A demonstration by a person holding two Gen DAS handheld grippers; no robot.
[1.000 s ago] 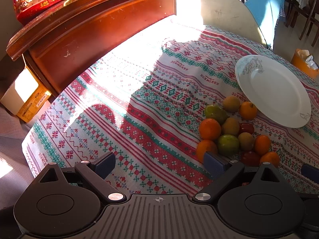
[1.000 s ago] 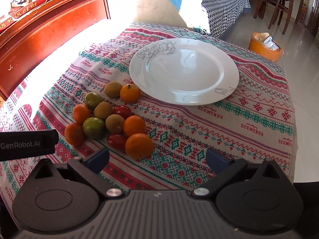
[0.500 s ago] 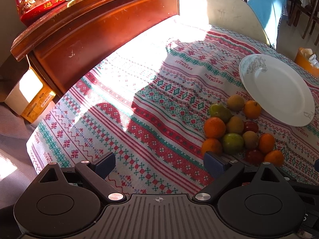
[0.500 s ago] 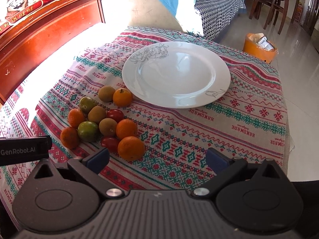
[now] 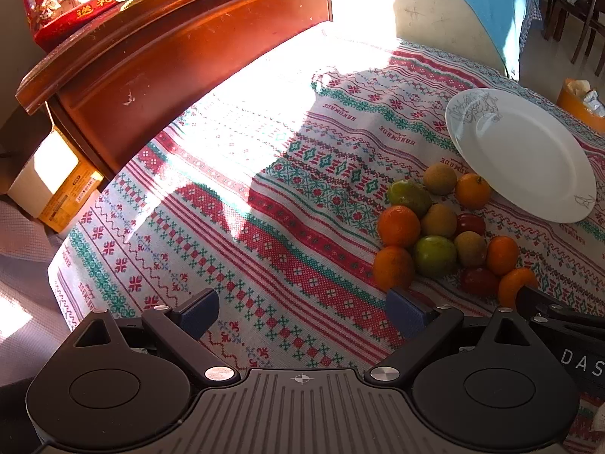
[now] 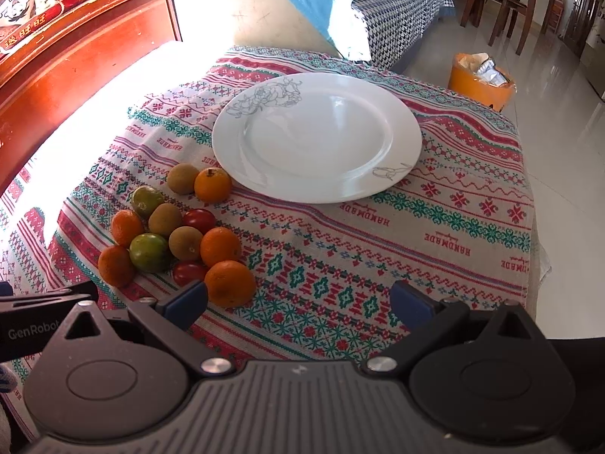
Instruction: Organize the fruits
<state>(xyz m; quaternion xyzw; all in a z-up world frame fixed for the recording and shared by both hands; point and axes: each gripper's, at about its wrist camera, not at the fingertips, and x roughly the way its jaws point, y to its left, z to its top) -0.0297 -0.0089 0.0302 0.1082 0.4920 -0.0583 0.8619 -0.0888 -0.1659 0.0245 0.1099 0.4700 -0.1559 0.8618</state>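
A cluster of small fruits (image 6: 177,234) lies on the patterned tablecloth: several oranges, kiwis, two green citrus and two red tomatoes. It also shows in the left wrist view (image 5: 442,234). A white plate (image 6: 317,136) stands empty just beyond the cluster, also in the left wrist view (image 5: 525,155). My left gripper (image 5: 302,310) is open and empty, above the cloth left of the fruits. My right gripper (image 6: 298,299) is open and empty, its left finger beside the nearest orange (image 6: 230,283).
A red-brown wooden cabinet (image 5: 170,56) borders the table's far left side. A chair back (image 6: 261,19) with blue cloth stands behind the table. An orange bin (image 6: 480,79) sits on the floor right. The table's right edge (image 6: 529,204) drops off.
Both grippers have drifted left and slightly back: the fruits and plate have shifted right in the left view, left in the right view. Both stay open.
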